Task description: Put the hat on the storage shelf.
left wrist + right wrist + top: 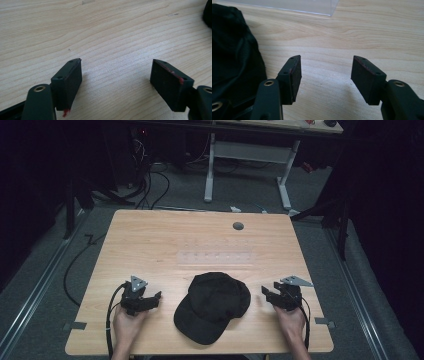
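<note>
Lying between the two grippers near the front edge of the wooden table [150, 235], the black cap [212, 307] is the thing both hands appear set to work on. Its crown sits toward the far right and its brim points toward the near left, so its long axis runs on a diagonal across the space between the hands. From the left gripper [150, 300] the cap lies to the right, inboard; from the right gripper [267, 295] it lies to the left. Neither touches it, and the right one looks slightly nearer, close beside the crown. Both grippers stand released, jaws spread with only bare wood between the pads. The high view alone gives the whole cap and how both hands flank it. The right gripper view puts the right gripper [325, 77] just beside the cap's dark fabric [234, 55] and shows the corner of a clear plastic sheet [312, 6] farther off, faint from above. The left gripper view has the left gripper [116, 82] over bare wood, with a dark sliver, probably the cap [208, 12], at its edge.
</note>
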